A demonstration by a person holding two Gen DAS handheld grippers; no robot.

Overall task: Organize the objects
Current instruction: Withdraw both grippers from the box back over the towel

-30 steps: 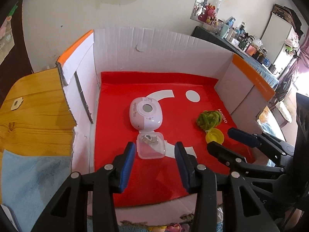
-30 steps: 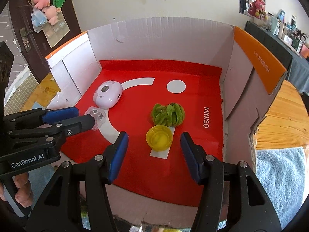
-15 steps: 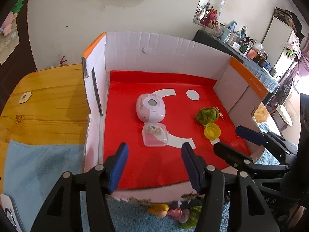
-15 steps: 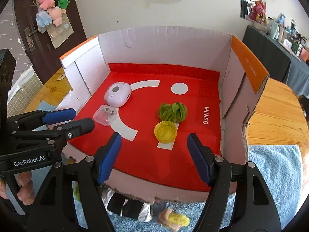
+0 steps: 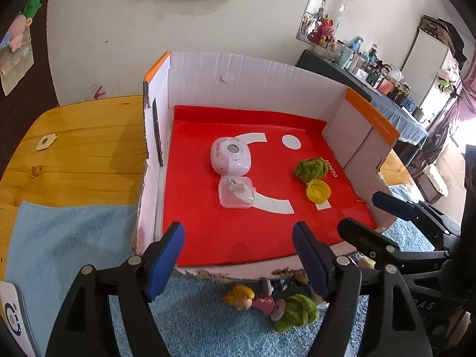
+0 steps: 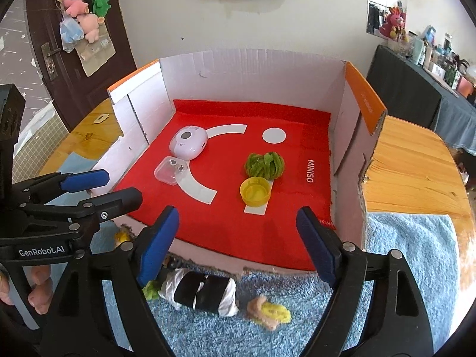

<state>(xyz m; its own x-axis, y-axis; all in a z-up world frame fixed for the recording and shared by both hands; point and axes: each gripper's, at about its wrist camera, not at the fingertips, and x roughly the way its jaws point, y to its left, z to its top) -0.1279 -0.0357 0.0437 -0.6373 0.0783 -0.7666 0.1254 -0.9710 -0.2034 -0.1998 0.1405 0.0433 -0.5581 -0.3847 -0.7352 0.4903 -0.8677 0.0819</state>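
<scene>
Outside the box (image 5: 369,125) now, both hand-held grippers, jaws wider, empty

Pale wall (image 6: 190,15), dark door (image 6: 56,59), cluttered sideboard (image 5: 386,89).

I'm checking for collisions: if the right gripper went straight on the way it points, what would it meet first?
Probably the red mat in the box, just short of the yellow cap; the right gripper, its jaws opening, holds nothing. Depth is unclear.

Corrugated cardboard box (image 6: 253,68), matt red paper liner (image 6: 232,217). Glossy plastic case (image 6: 171,170), yellow plastic cap (image 6: 255,192). Varnished wood surface (image 6: 416,163), fluffy blue towel (image 6: 416,253).
</scene>
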